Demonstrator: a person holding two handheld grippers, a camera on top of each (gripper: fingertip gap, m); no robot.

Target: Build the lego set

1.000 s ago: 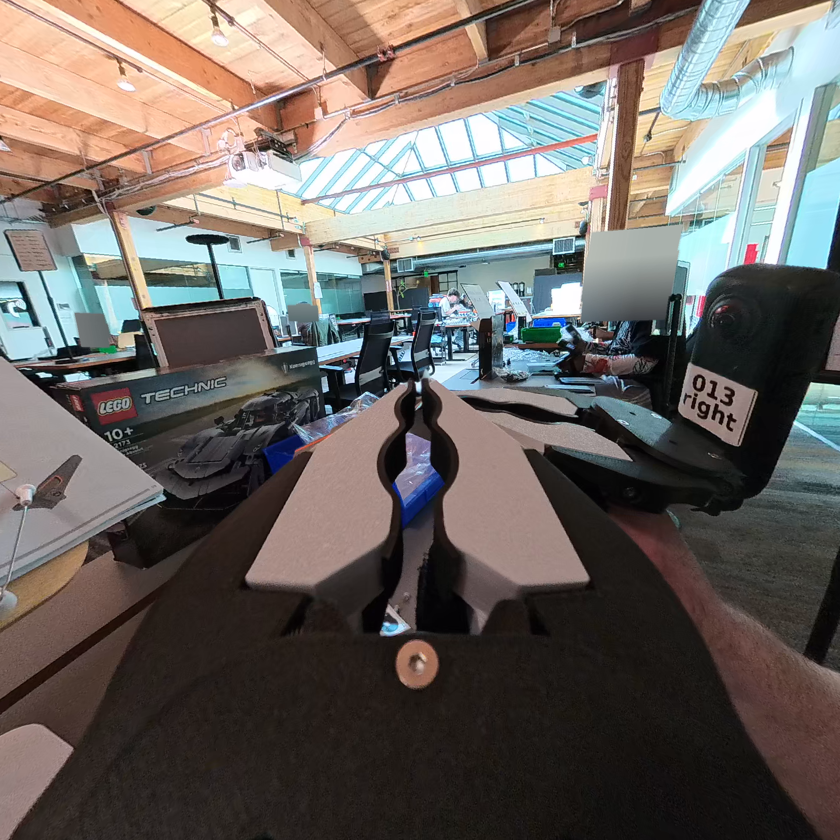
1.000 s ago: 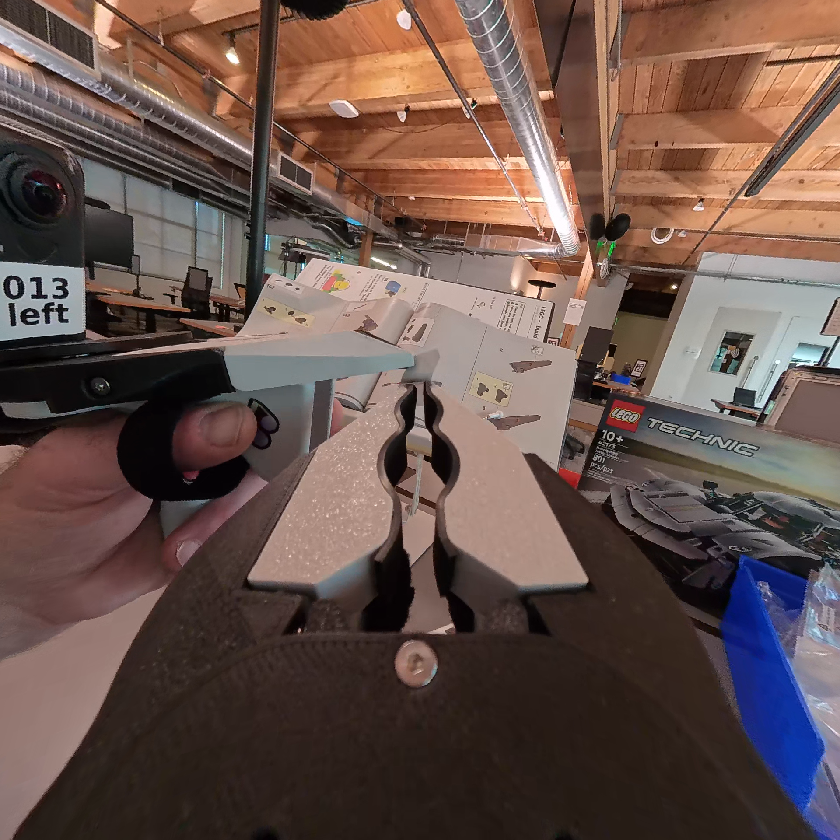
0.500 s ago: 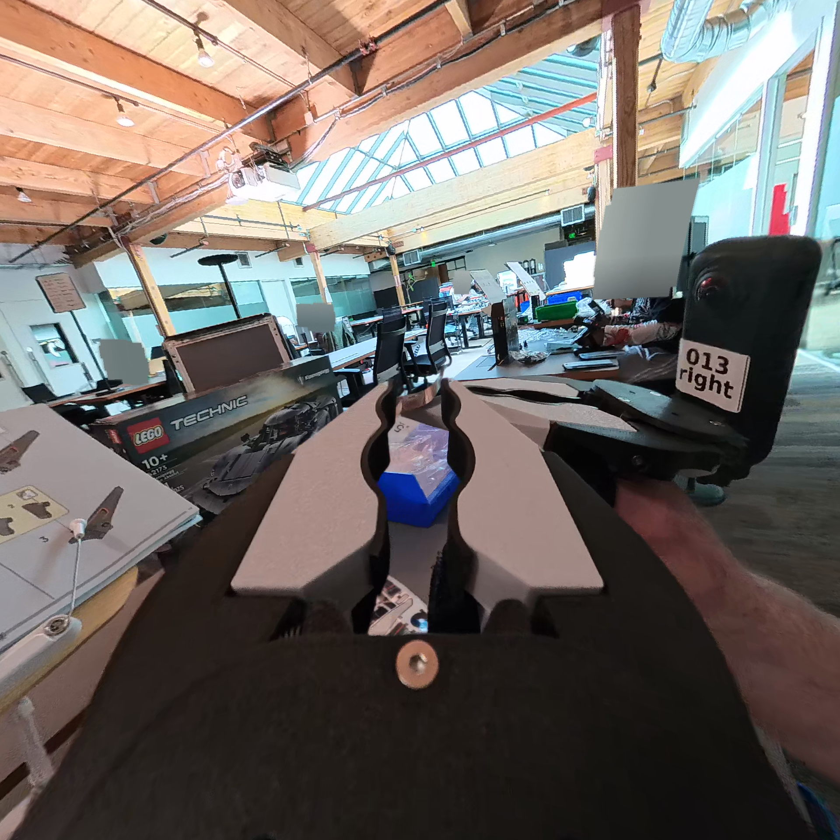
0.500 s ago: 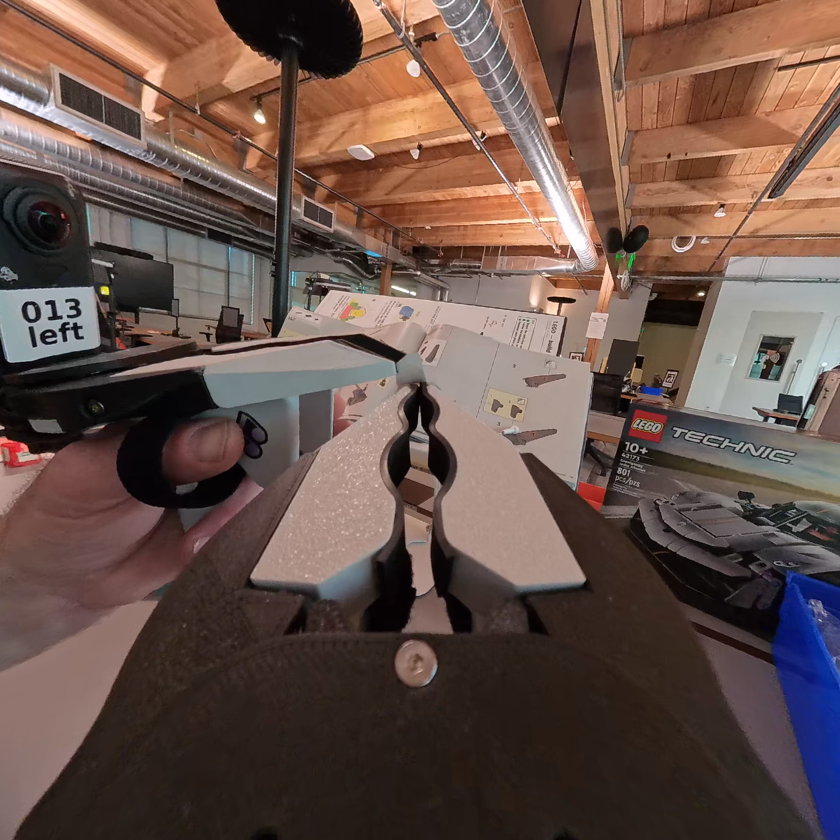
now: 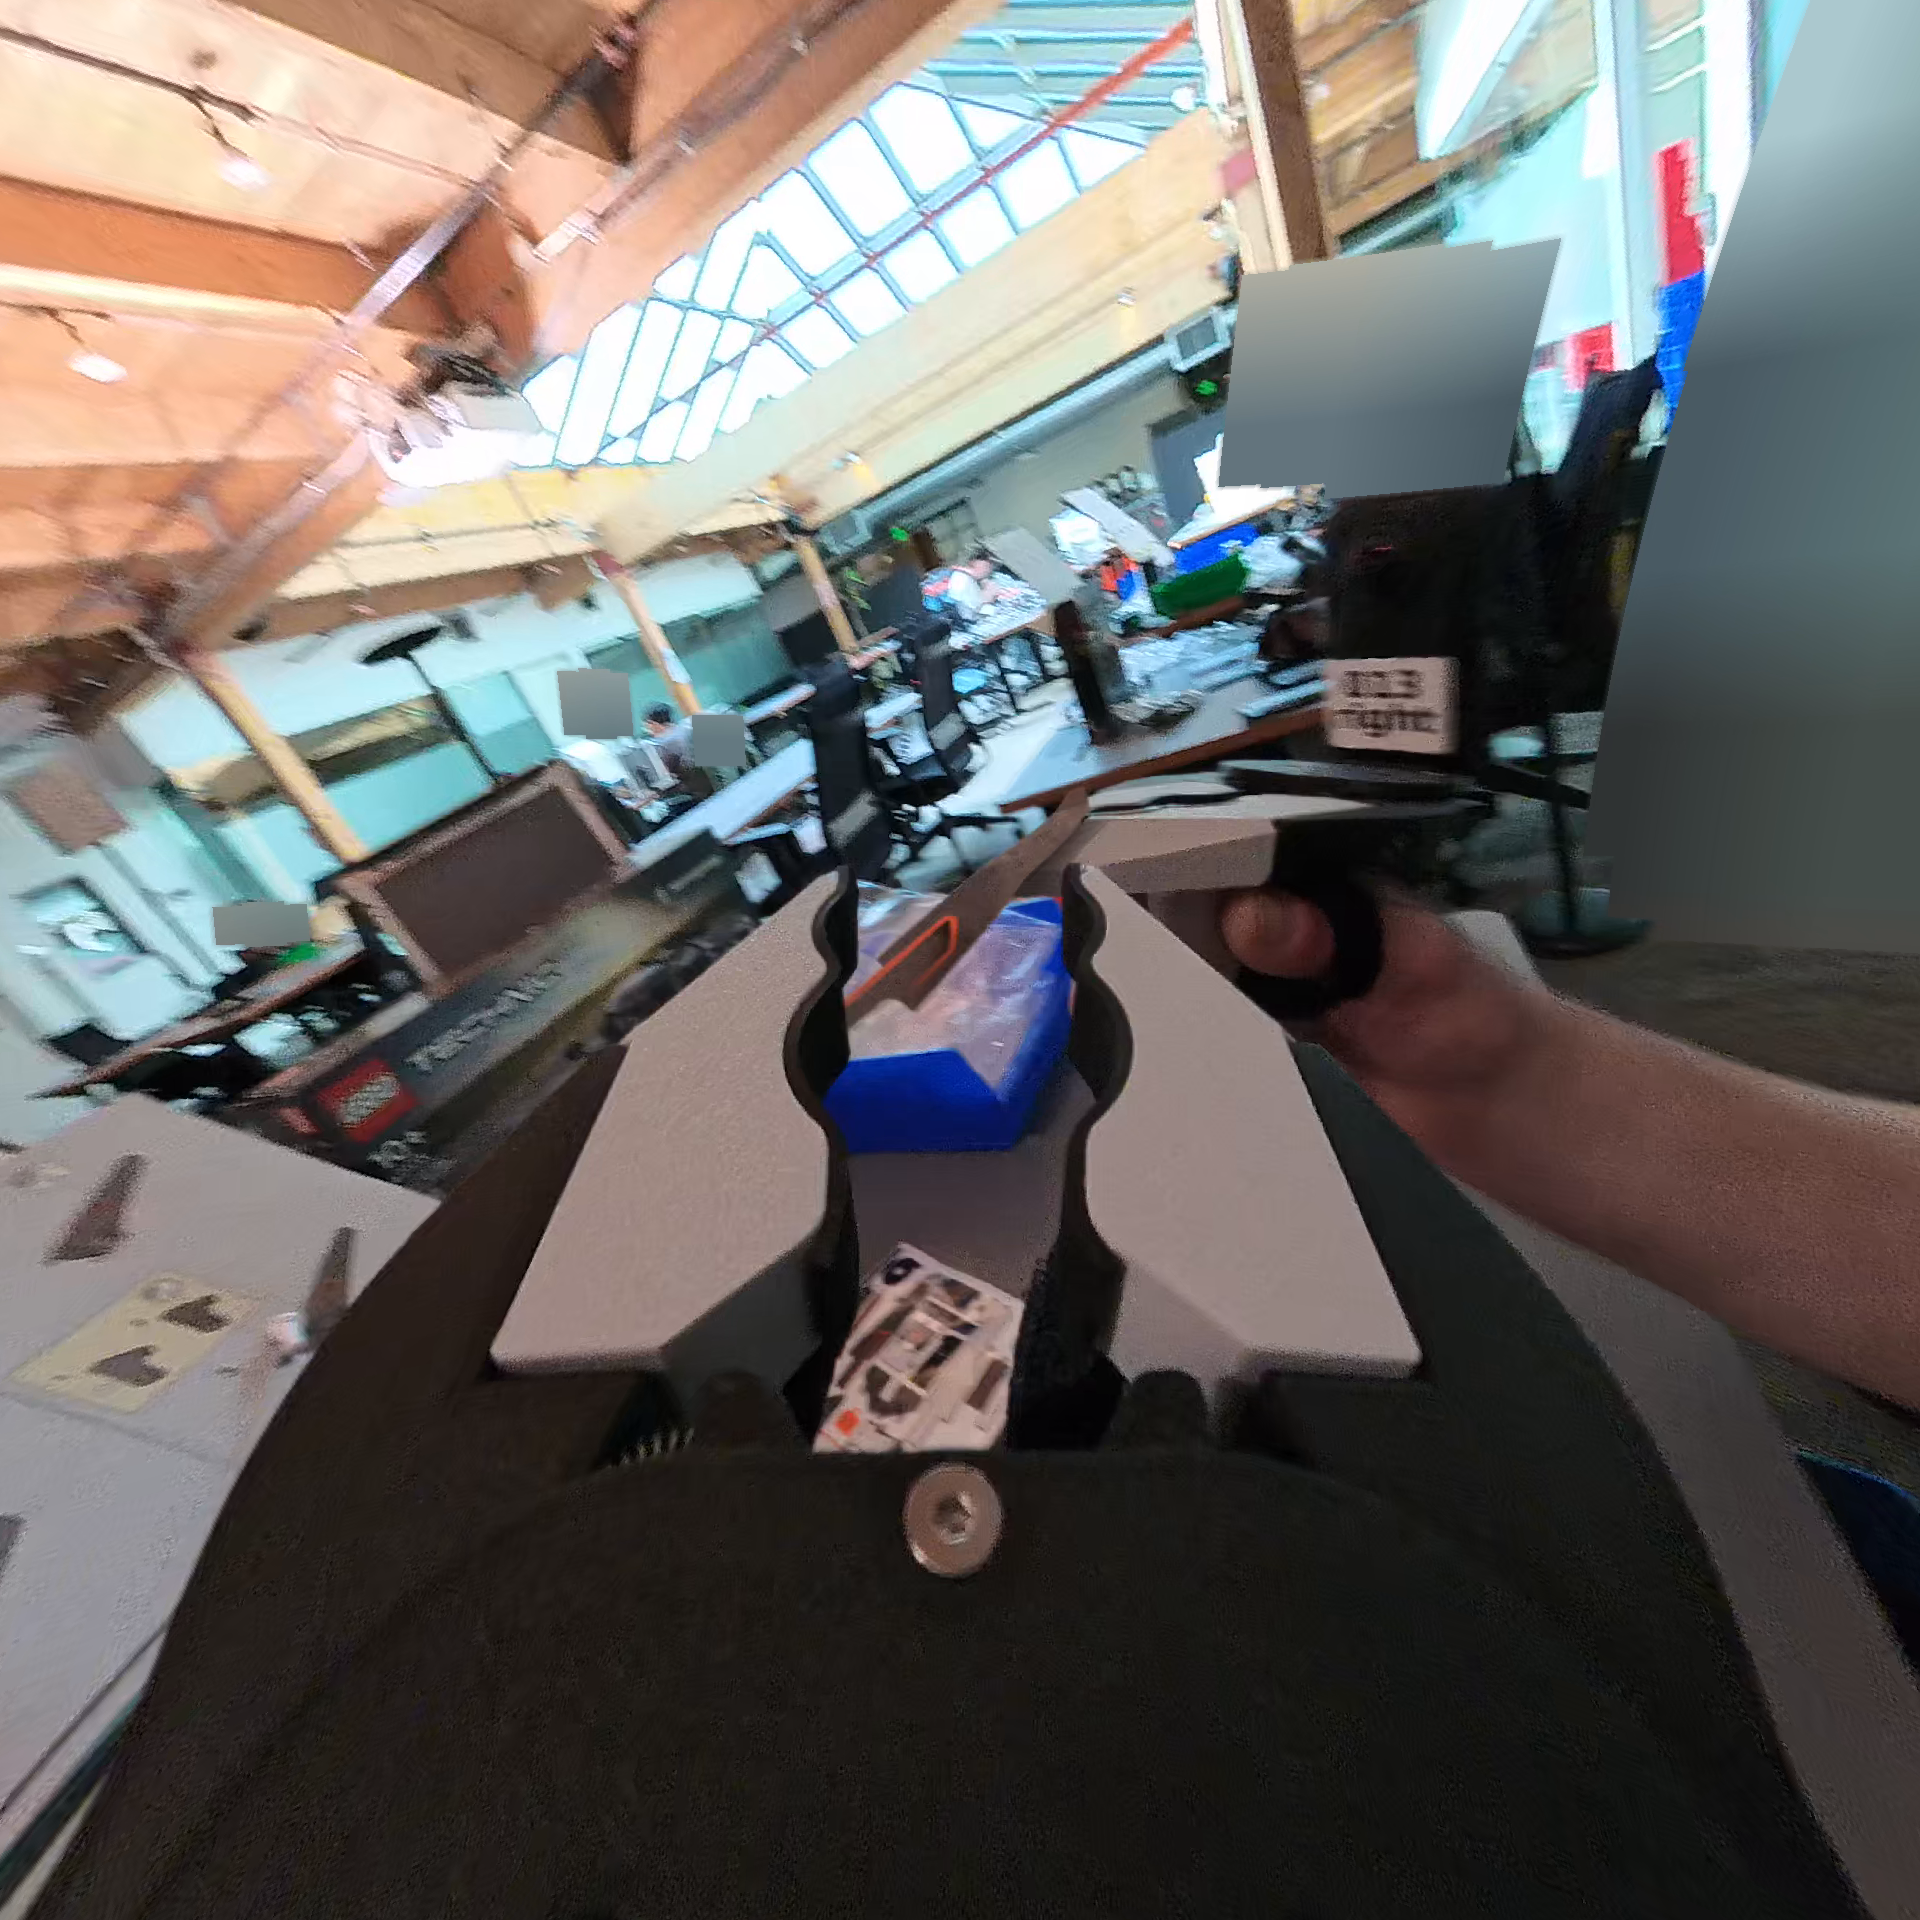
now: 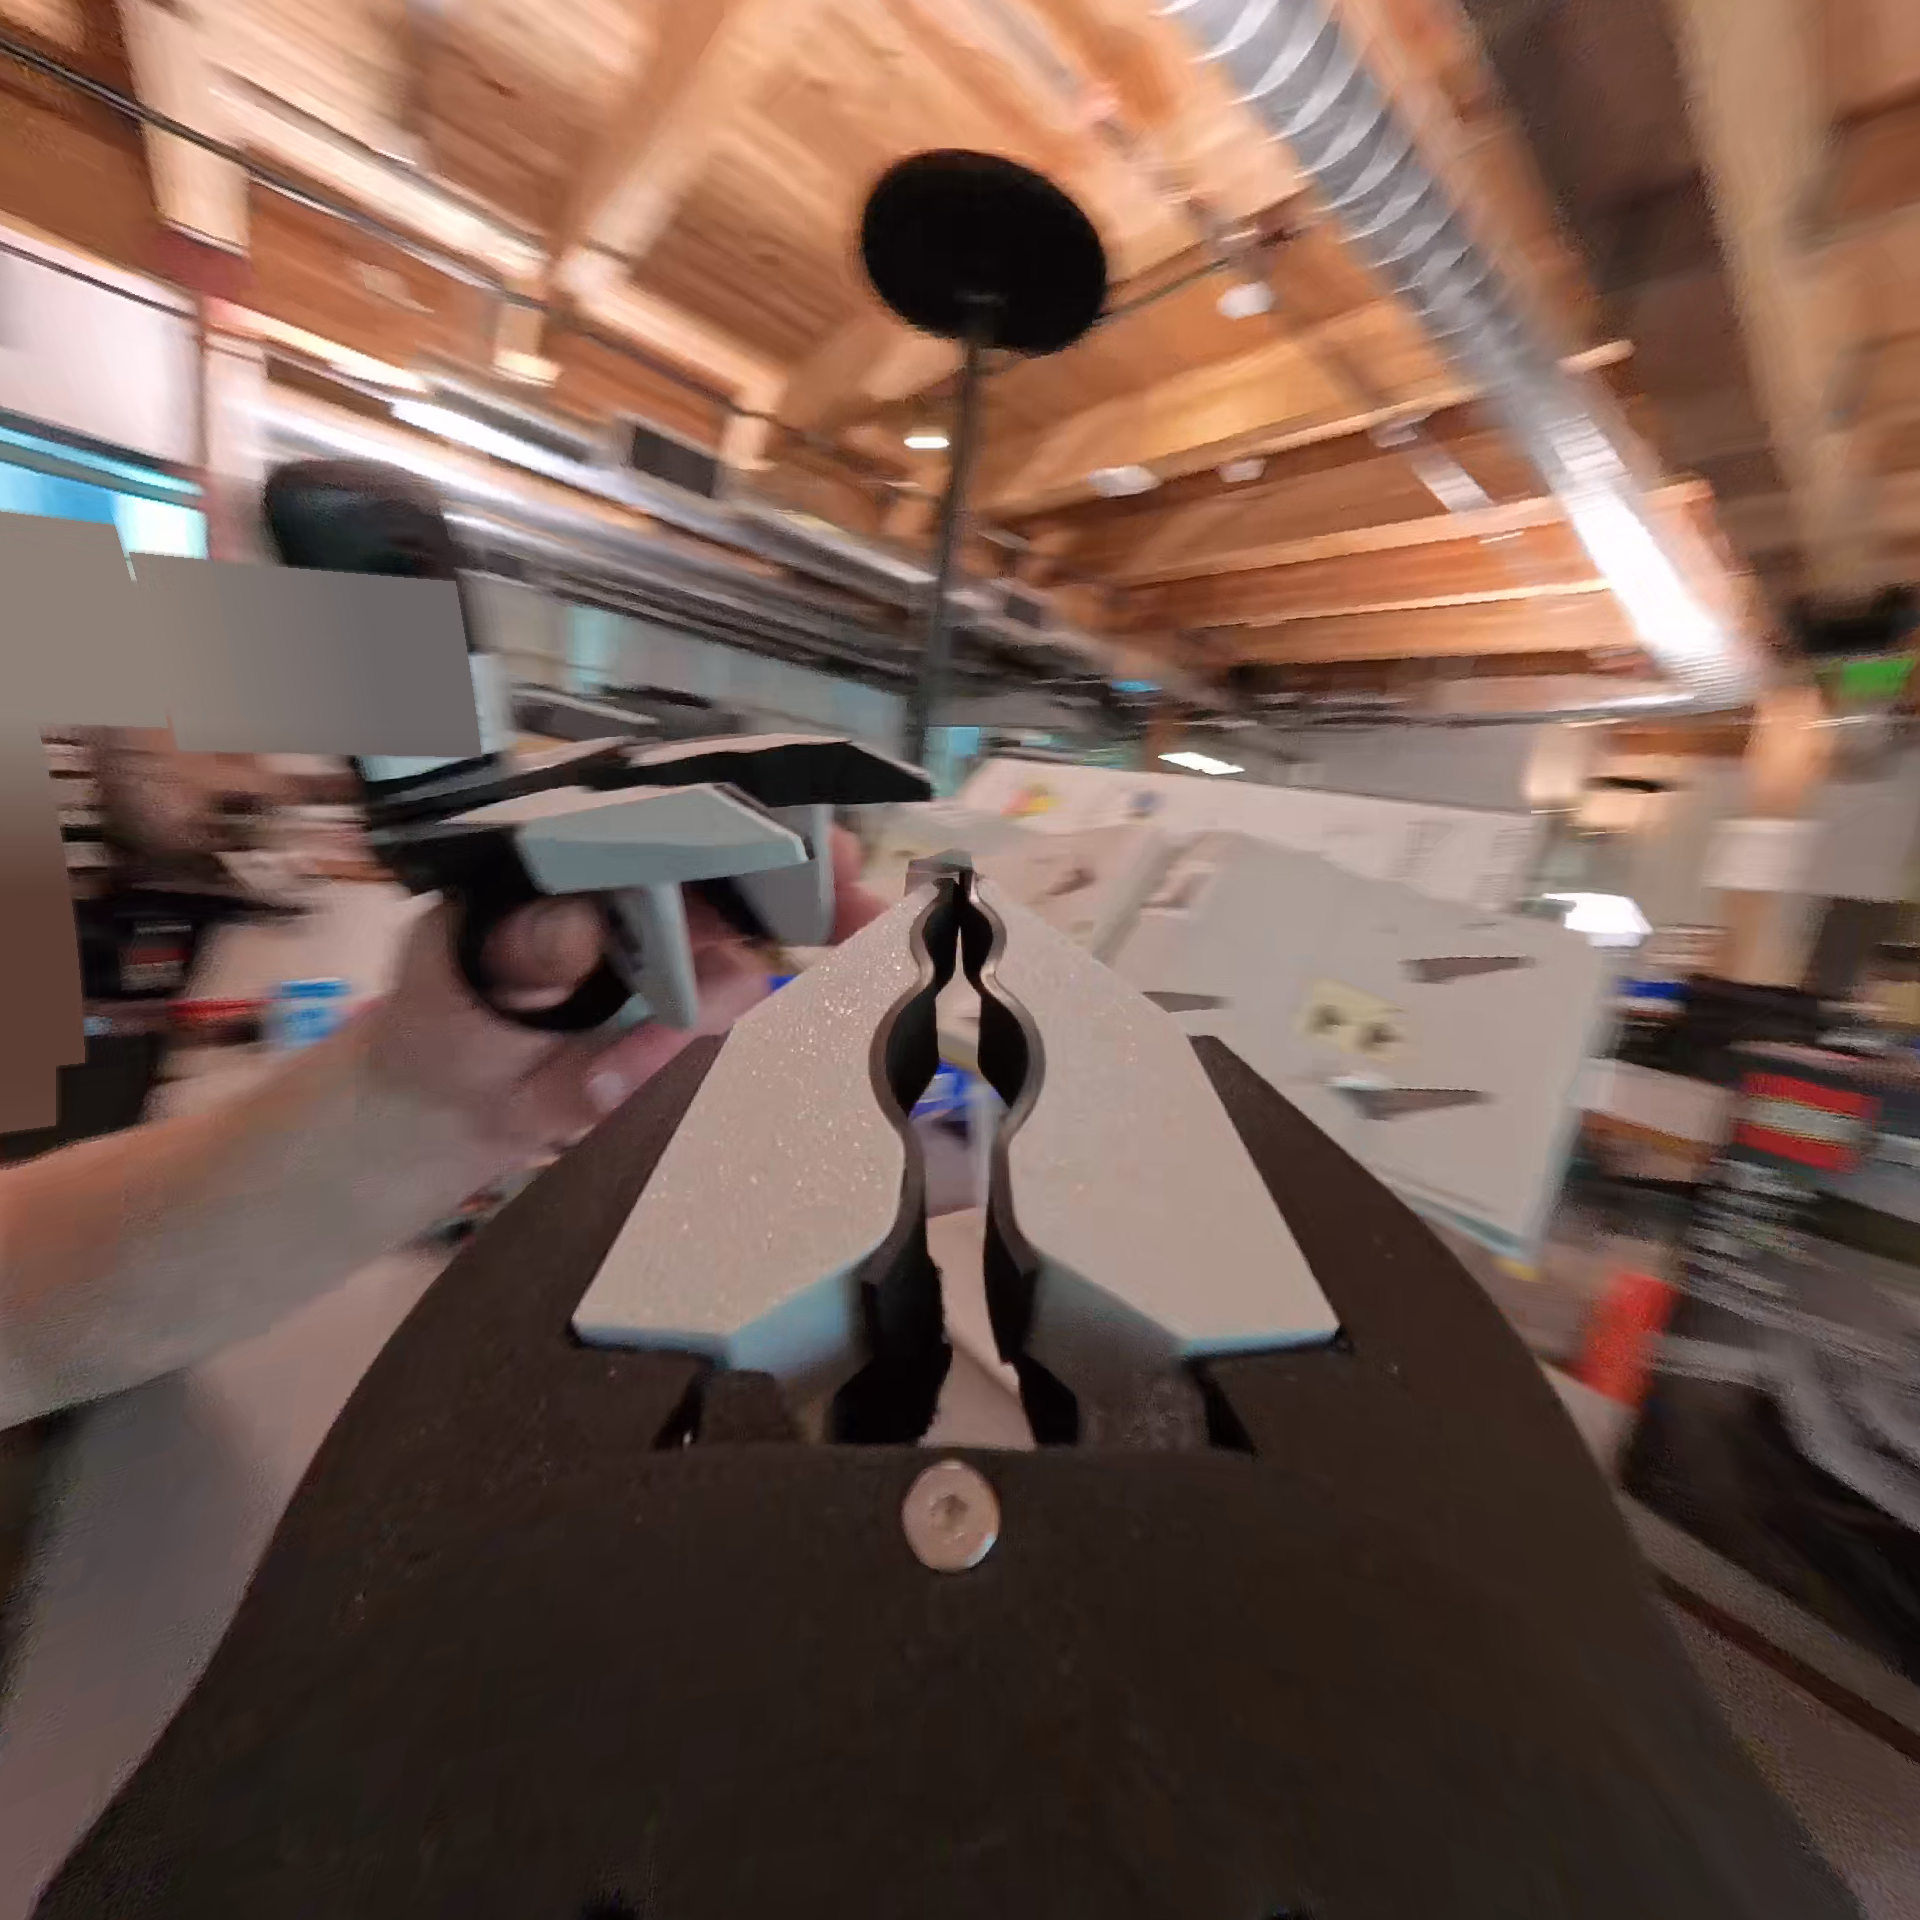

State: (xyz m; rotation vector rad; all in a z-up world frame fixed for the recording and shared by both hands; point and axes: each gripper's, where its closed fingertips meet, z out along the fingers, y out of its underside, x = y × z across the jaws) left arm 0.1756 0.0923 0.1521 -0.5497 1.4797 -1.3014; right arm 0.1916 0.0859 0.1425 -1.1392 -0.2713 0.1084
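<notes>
Lego set parts sit bagged in the blue bin [image 5: 940, 1081] at twelve o'clock from the left gripper [image 5: 956, 914], so I judge the build barely begun. At nine o'clock lies the open instruction booklet [image 5: 156, 1299]; the set's box [image 5: 436, 1081] stands at ten. A sticker sheet [image 5: 920, 1351] shows between the left gripper's fingers, which stand wide and empty. At two o'clock the right gripper [image 6: 954, 878], held level in a hand [image 5: 1392, 1018], has its tips nearly closed on a small grey piece [image 6: 940, 864], seemingly a long grey-and-orange part in the left view.
</notes>
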